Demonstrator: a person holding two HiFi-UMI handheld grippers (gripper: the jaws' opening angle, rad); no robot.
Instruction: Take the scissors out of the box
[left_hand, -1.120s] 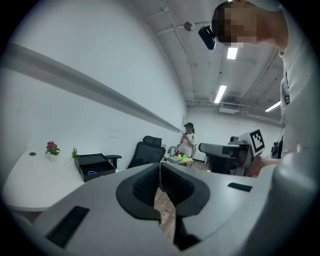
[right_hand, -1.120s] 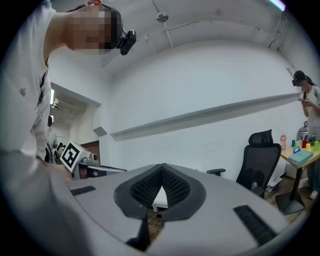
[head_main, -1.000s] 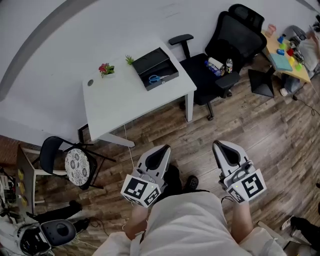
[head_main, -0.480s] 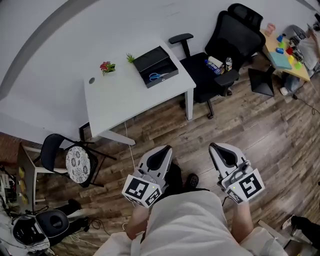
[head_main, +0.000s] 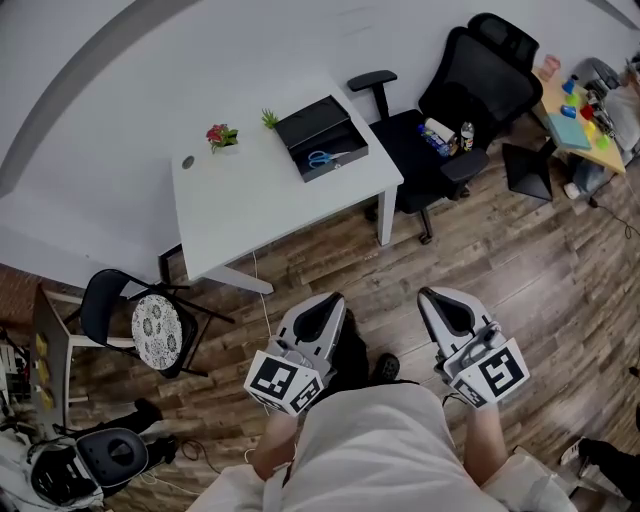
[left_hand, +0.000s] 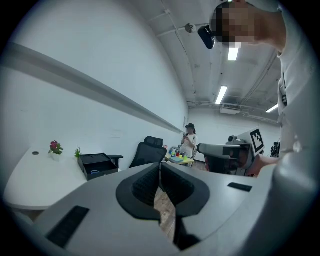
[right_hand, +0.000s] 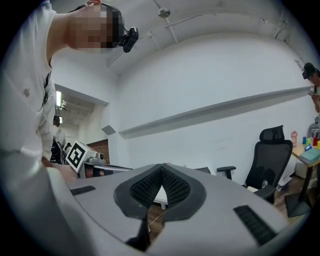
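Both jaws of the left hand-held gripper (head_main: 327, 303) are pressed together with nothing between them, and the right hand-held gripper (head_main: 437, 298) is closed and empty the same way. The two are held side by side over the wooden floor (head_main: 480, 250), well apart from the box (head_main: 340, 166).

One box lies on the single white surface (head_main: 250, 215), near its right-hand corner: black, shallow, open at the top. Inside the box lies one pair of scissors (head_main: 322, 158), with light blue handles and pale blades, flat on the dark bottom near the front wall.

Two small plants stand to the left of the box, a green one (head_main: 269, 119) just beside it and a red-flowered one (head_main: 218, 135) further off. One black office chair (head_main: 455, 100) stands to the right of the box.
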